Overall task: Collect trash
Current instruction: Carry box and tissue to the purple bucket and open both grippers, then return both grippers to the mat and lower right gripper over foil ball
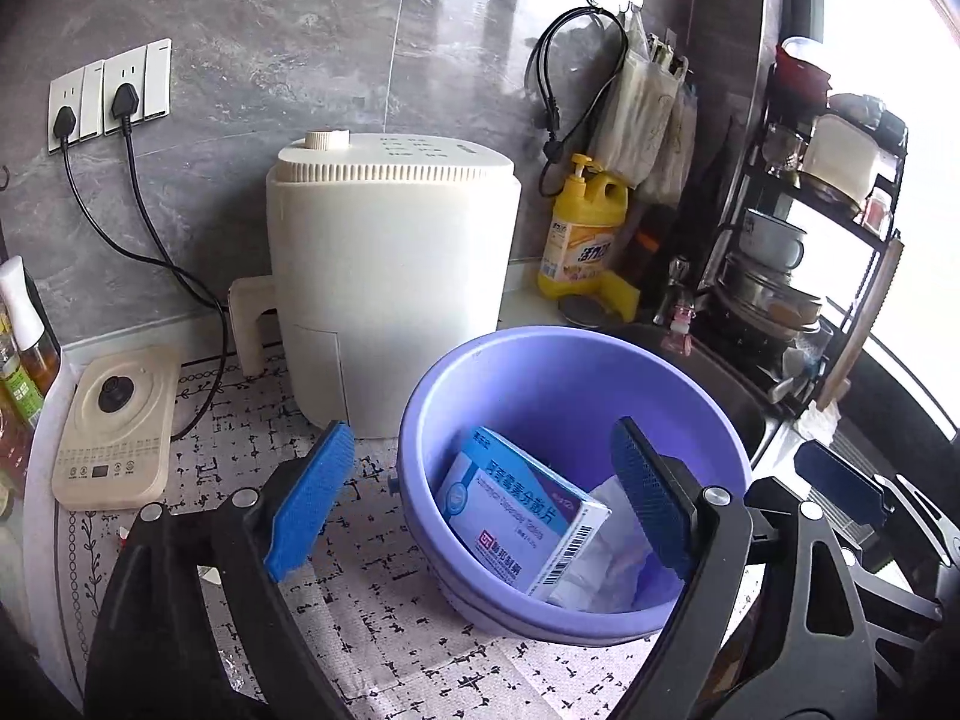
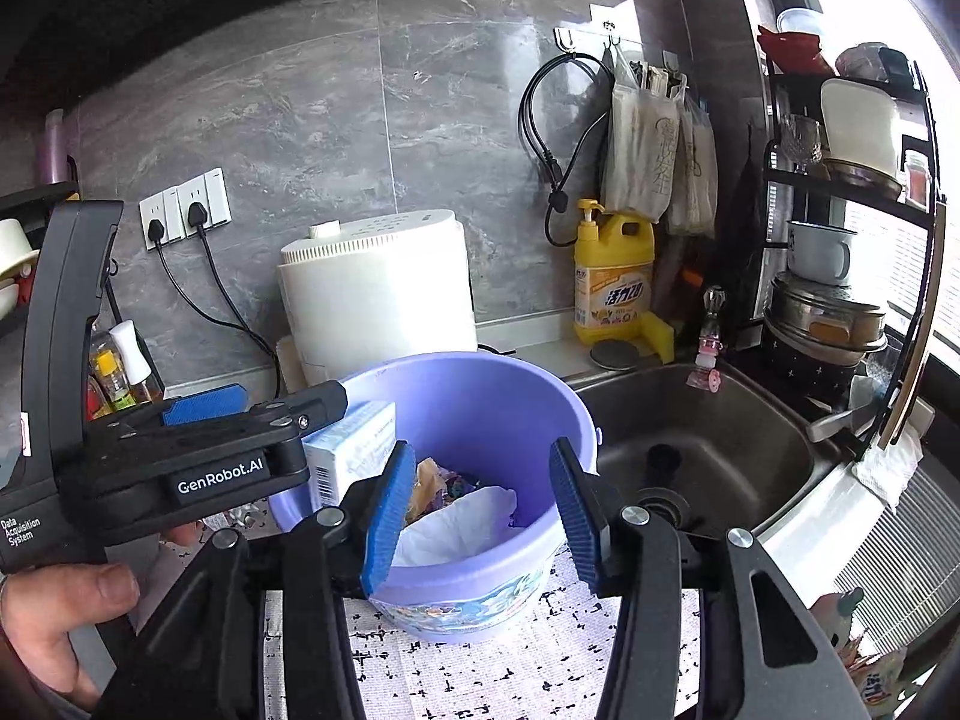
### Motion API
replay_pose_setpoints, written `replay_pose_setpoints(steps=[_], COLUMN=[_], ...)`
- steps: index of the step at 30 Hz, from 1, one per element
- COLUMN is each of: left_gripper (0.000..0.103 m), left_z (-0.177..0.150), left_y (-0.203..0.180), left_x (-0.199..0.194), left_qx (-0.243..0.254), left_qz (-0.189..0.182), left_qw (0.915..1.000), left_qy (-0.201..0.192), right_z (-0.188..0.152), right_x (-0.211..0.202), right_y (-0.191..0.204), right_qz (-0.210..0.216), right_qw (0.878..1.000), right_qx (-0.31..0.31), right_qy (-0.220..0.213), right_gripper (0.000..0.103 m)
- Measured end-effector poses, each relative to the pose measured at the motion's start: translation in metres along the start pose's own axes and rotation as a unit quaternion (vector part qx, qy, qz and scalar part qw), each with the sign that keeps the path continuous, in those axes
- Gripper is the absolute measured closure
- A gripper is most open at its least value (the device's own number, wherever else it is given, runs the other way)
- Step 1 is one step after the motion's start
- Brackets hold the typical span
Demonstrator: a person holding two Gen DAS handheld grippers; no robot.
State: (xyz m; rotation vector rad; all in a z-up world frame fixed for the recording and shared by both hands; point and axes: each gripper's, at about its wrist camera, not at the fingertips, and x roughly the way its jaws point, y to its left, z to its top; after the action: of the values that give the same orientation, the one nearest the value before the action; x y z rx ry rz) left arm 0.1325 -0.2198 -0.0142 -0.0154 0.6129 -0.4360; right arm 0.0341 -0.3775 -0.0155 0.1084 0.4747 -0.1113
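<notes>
Hovering over the purple bucket, both grippers spread, nothing between the pads. Left gripper above the near-left rim; right gripper over the bucket's front. Inside: medicine box leaning on the wall, white tissue, colored wrappers. Bucket on patterned mat, between air fryer and sink.

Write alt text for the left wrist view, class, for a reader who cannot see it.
An open left gripper with blue finger pads hangs above a round purple plastic basin holding a blue-and-white medicine box and crumpled white paper. Behind stand a cream cylindrical appliance and a yellow detergent bottle.
</notes>
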Motion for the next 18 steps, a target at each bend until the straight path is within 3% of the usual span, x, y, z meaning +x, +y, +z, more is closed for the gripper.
replay_pose_setpoints(steps=[5, 9, 13, 18], left_gripper=[0.012, 0.008, 0.007, 0.006], left_z=[-0.003, -0.009, -0.016, -0.028], left_y=[0.024, 0.045, 0.072, 0.106], left_x=[-0.013, -0.025, -0.038, -0.054], left_qx=[-0.018, -0.028, -0.048, -0.075], left_qz=[0.037, 0.072, 0.106, 0.143], left_qw=[0.9991, 0.997, 0.9932, 0.9869], left_qy=[-0.006, -0.007, -0.004, -0.003], right_z=[0.0, -0.001, -0.002, -0.007], right_x=[0.007, 0.014, 0.018, 0.024], right_y=[0.016, 0.035, 0.058, 0.09], right_qz=[0.025, 0.048, 0.071, 0.104], right_qw=[1.0, 0.998, 0.997, 0.992], right_qx=[-0.012, -0.026, -0.043, -0.067], right_qy=[0.003, 0.007, 0.005, 0.016], right_gripper=[0.057, 0.048, 0.032, 0.027])
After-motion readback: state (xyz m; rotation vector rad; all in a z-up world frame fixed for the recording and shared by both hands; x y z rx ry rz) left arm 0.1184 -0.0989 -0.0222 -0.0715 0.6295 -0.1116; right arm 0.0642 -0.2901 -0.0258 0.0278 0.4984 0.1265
